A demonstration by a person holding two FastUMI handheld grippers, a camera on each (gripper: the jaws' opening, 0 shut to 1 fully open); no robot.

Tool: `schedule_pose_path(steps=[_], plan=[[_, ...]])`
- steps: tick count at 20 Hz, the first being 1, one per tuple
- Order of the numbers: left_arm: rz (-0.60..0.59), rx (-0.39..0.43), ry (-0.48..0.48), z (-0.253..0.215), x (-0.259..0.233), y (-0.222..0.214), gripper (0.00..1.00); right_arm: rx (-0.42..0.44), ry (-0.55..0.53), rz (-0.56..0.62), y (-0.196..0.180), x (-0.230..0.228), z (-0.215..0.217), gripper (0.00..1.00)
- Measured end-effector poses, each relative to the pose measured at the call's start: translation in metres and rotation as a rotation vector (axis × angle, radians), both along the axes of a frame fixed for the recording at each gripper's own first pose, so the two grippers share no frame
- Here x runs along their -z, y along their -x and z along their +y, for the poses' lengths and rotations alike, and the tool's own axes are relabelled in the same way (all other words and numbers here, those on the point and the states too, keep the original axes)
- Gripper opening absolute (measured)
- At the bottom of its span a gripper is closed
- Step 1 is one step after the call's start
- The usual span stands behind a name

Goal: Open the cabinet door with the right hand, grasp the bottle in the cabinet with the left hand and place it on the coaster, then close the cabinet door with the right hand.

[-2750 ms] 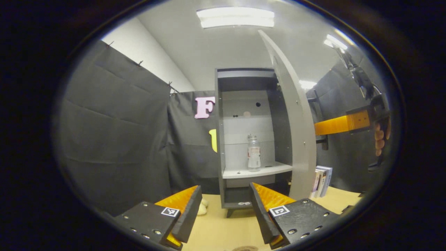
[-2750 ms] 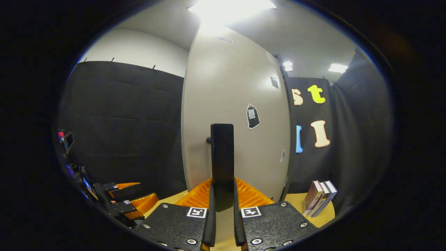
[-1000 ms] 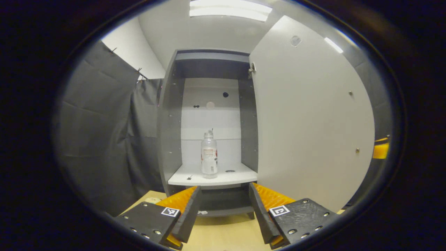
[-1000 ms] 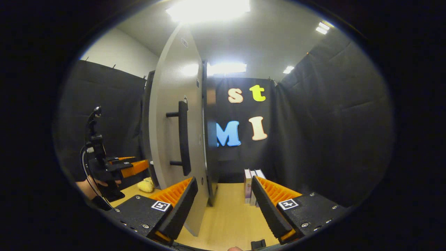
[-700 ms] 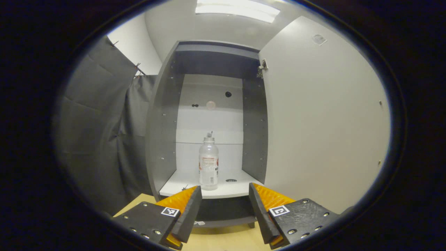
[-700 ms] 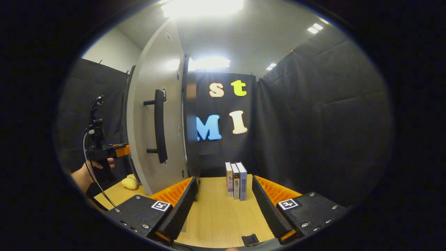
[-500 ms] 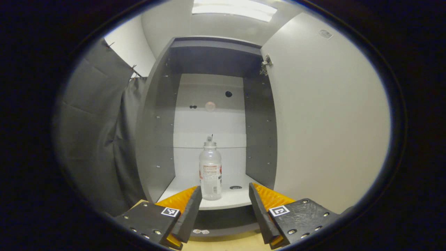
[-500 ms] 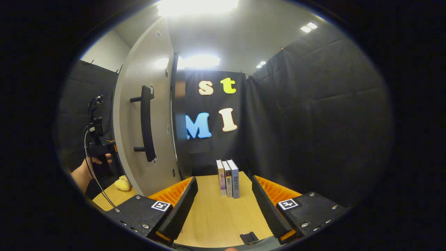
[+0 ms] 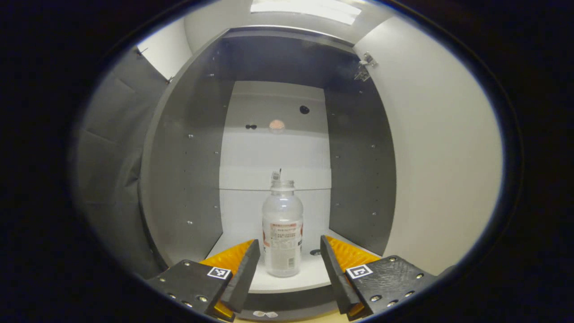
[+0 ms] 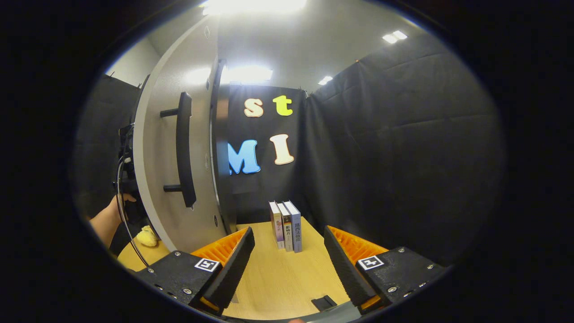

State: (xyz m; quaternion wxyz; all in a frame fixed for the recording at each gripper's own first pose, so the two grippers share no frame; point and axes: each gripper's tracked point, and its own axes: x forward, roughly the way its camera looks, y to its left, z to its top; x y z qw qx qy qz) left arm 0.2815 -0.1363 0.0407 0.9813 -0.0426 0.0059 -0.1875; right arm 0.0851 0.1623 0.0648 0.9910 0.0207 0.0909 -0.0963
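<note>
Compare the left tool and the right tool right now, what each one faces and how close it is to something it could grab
The left tool faces into the open cabinet, with the bottle upright on the shelf just ahead of its gap. The right tool faces the bare table and three standing books, nothing near its fingers; the door handle is off to its left. Both are open and hold nothing.

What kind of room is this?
Probably a staged recording booth, not a real home: black cloth walls, a lone cabinet holding one bottle, and three books on a table.
</note>
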Motion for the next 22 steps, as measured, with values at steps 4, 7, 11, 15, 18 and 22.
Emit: schedule_pose_path(steps=[4, 7, 11, 15, 18, 22], plan=[[0.005, -0.012, -0.020, -0.007, 0.006, -0.029, 0.77, 0.040, -0.050, 0.012, 0.003, 0.005, 0.004, 0.96], [0.022, 0.005, -0.022, -0.015, 0.014, -0.042, 0.77, 0.057, -0.076, 0.019, 0.003, 0.008, 0.006, 0.96], [0.036, -0.001, -0.037, -0.020, 0.022, -0.055, 0.80, 0.069, -0.066, 0.025, 0.004, 0.009, 0.004, 0.95], [0.035, -0.029, -0.054, -0.018, 0.022, -0.060, 0.74, 0.067, -0.057, 0.029, 0.005, 0.010, 0.002, 0.95], [0.041, -0.010, -0.032, -0.017, 0.016, -0.050, 0.70, 0.057, -0.065, 0.025, 0.006, 0.009, 0.003, 0.95], [0.015, -0.010, -0.002, -0.007, 0.000, -0.025, 0.70, 0.036, -0.074, 0.018, 0.005, 0.008, 0.006, 0.95]])
